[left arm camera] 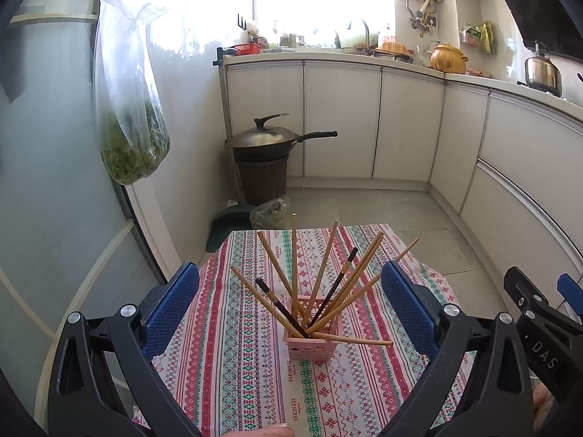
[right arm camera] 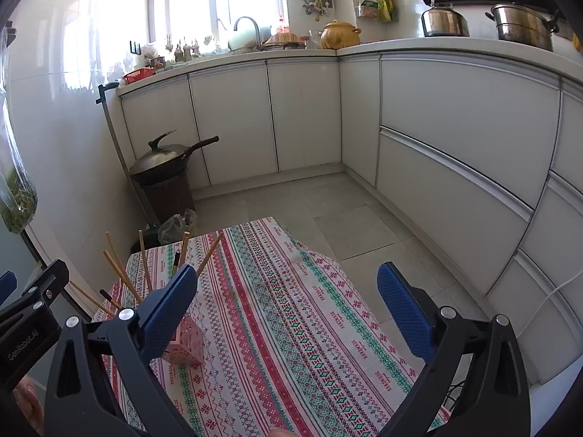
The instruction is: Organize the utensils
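A pink perforated holder [left arm camera: 314, 342] stands on the patterned tablecloth [left arm camera: 226, 327], filled with several wooden chopsticks [left arm camera: 293, 258] and two dark-tipped ones [left arm camera: 340, 280], fanned outward. My left gripper [left arm camera: 289, 307] is open and empty, its blue pads [left arm camera: 171, 306] either side of the holder, nearer the camera. My right gripper [right arm camera: 288, 306] is open and empty over the cloth [right arm camera: 291, 309], to the right of the holder [right arm camera: 186, 342], whose chopsticks [right arm camera: 120, 273] show behind its left finger. The right gripper's body also shows in the left wrist view [left arm camera: 539, 309].
A lidded wok [left arm camera: 269, 138] sits on a brown bin [left arm camera: 262, 178] by the white cabinets [left arm camera: 342, 116]. A bag of greens [left arm camera: 127, 109] hangs at left. Pots [right arm camera: 521, 25] and a kettle [right arm camera: 442, 20] stand on the counter. Tiled floor lies beyond the table.
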The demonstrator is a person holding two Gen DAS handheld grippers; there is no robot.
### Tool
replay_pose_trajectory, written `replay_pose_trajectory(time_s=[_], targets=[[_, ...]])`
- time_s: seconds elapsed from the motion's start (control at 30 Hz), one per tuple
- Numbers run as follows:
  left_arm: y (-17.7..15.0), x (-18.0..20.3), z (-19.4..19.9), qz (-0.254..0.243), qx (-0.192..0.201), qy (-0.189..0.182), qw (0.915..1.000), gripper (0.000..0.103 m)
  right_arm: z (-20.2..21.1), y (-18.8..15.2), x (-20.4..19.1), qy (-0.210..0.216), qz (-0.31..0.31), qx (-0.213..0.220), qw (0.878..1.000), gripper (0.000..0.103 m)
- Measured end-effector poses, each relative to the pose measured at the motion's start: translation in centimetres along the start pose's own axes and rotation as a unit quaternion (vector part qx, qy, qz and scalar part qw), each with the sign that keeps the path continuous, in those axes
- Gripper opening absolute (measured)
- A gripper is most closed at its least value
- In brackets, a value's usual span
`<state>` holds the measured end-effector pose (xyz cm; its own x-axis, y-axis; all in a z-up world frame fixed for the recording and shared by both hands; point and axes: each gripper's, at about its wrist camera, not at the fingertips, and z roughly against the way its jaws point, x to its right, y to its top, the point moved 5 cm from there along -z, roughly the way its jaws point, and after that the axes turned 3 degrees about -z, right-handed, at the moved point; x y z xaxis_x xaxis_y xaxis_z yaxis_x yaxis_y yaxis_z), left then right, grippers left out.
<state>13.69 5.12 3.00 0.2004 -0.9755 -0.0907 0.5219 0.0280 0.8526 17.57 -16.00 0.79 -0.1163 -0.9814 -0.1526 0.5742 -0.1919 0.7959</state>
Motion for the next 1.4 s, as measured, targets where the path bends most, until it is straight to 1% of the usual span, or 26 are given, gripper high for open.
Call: replay_pose_trajectory(time_s=[1.03, 1.4], targets=[[-0.47, -0.17, -0.22, 0.0, -0.005, 0.005, 1.0, 0.096, -0.31, -0.43, 0.02, -0.001, 0.001, -0.008, 1.0, 0.096], [-0.67, 0.09, -0.31, -0.009, -0.001, 0.011, 0.9999, 0.096, -0.62, -0.8, -0.08, -0.001, 0.002, -0.014, 1.0, 0.096]])
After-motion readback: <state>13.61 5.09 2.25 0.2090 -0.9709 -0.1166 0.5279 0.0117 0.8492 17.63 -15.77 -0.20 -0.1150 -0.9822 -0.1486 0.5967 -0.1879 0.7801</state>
